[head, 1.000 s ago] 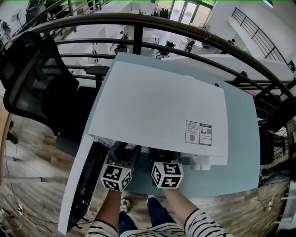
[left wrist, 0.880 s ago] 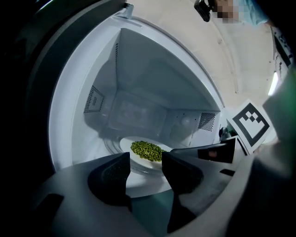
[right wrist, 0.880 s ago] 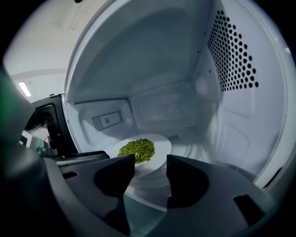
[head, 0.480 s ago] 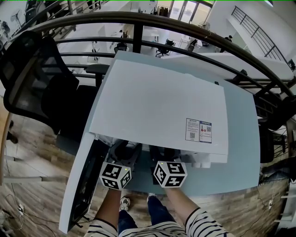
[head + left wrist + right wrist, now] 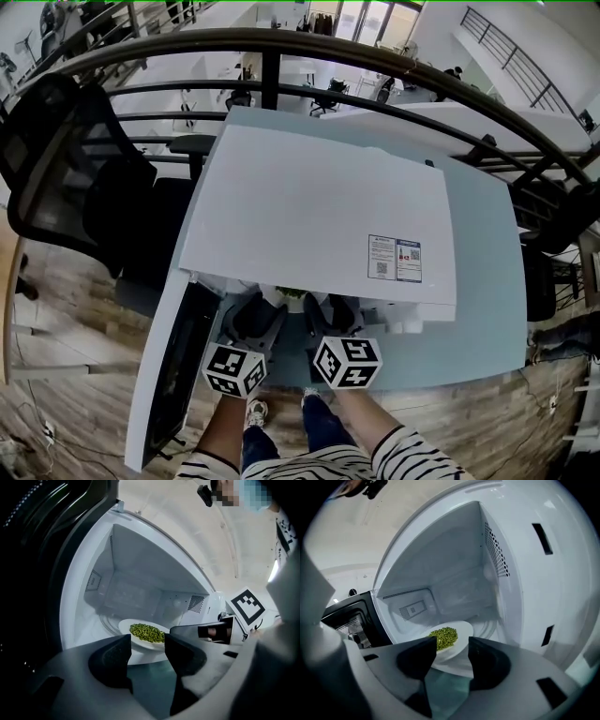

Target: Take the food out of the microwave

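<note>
A white plate of green peas (image 5: pixel 146 633) sits on the floor of the open white microwave (image 5: pixel 319 216). The plate (image 5: pixel 449 638) fills the middle of the right gripper view, and its edge (image 5: pixel 292 297) peeks out at the cavity mouth between the two grippers. My left gripper (image 5: pixel 147 645) is at the opening with its jaws apart, the plate's near rim just past the tips. My right gripper (image 5: pixel 452 649) stands the same way beside it. Teal table shows through both gaps. Whether any finger touches the rim is unclear.
The microwave door (image 5: pixel 173 366) hangs open to the left of my left gripper (image 5: pixel 255 317). The microwave stands on a teal table (image 5: pixel 483 309). A black chair (image 5: pixel 66 159) is at the left, and a dark railing (image 5: pixel 375 56) curves behind the table.
Both grippers have drawn back a little toward the person. The plate's edge with green peas now shows at the microwave's mouth, where it was hidden before.
</note>
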